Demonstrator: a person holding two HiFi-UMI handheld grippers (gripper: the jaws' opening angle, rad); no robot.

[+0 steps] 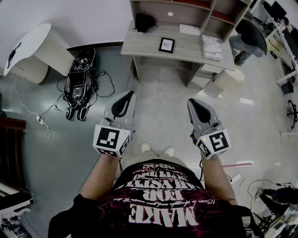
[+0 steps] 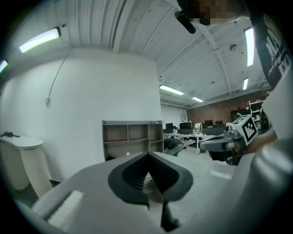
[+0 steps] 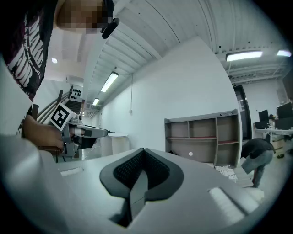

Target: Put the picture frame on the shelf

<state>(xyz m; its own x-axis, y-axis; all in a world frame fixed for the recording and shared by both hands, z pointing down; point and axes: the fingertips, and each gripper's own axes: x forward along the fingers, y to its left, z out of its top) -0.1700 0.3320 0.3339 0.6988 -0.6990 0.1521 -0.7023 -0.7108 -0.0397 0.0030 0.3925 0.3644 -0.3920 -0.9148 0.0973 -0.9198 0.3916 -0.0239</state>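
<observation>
Left gripper [image 1: 124, 98] and right gripper [image 1: 194, 104] closed, empty, carried level, evidently pre-approach: picture frame [image 1: 166, 45] sits on table [image 1: 144, 47], well ahead.

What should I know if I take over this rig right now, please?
Left gripper: shut, empty, held level in front of the person.
Right gripper: shut, empty, held the same way.
Frame: on the desk, below the shelf, well ahead of both grippers.
Done: nothing; the frame is untouched.
Left: walk up, grasp the frame, set it on the shelf.
</observation>
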